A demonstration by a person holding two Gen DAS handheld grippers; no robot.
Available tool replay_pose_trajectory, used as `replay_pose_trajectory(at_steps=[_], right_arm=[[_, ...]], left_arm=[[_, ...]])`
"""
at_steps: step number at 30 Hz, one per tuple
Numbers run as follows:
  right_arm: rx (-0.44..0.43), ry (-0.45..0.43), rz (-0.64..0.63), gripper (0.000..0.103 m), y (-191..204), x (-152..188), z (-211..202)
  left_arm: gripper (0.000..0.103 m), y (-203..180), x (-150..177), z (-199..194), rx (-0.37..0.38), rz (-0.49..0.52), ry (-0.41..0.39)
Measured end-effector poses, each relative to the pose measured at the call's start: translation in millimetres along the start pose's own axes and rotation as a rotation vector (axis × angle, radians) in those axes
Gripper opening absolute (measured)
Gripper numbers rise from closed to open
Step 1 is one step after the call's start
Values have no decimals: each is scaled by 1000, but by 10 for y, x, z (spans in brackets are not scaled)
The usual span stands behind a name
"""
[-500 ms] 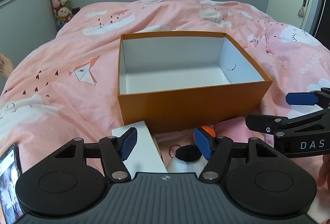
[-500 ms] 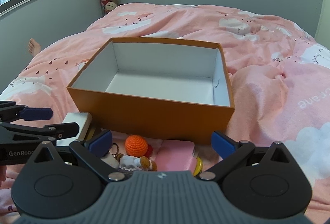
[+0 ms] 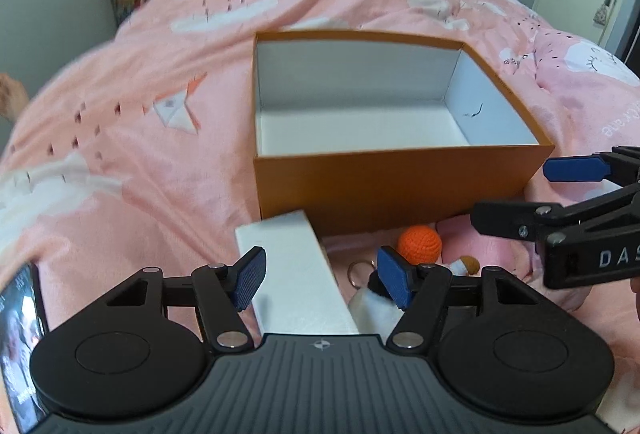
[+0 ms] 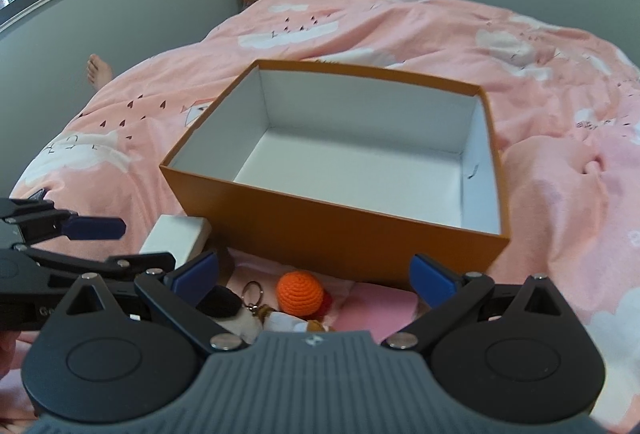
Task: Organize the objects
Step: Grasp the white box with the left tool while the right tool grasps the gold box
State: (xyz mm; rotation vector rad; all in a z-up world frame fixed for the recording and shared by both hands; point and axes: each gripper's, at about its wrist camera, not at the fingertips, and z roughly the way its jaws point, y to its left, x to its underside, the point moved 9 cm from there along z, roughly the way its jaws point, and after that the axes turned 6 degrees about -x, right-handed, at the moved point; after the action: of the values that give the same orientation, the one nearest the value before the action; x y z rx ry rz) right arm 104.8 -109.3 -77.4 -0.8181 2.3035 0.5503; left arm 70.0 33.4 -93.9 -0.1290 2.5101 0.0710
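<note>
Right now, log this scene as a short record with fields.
surface: pink bedspread
container: orange box, open top, nothing inside
loose items: white box, orange crochet ball, keyring, all in front of the orange box
left gripper: open, over the white box
right gripper: open wide, holding nothing

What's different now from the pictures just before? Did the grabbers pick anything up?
No, nothing is held. The left gripper has opened wider over the white box, and both views have shifted a little, so the orange ball shows more. The right gripper stays wide open. The orange box is still empty, the toys untouched.
</note>
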Motion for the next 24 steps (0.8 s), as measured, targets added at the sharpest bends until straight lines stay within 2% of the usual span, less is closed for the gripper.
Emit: replay_pose_trajectory(at_steps=[2,6,10,12,17,19,20,24], right_arm=[[-17,17,0,97,10,-31,55],[-28,56,-30,76,40,-59,186],[-49,91,-57,72,75,-55,345],[-60,112,-69,67,96,-47,429],[-101,156,-69,62,119,-26,592],[-113,167,-66,61,128,-19,652],[-122,174,-62,60,130,-15,676],[-166,205,-25,58,139,2,754]], left_arm=[[76,86,17,64,29,-41,49],[80,239,79,223,46,-96,152],[82,294,162,399,76,-175,252],[82,296,202,481,82,-201,297],[83,246,245,630,71,-203,351],[80,240,264,675,61,-190,369],[77,240,259,684,63,-182,370],[75,254,247,616,70,-170,356]])
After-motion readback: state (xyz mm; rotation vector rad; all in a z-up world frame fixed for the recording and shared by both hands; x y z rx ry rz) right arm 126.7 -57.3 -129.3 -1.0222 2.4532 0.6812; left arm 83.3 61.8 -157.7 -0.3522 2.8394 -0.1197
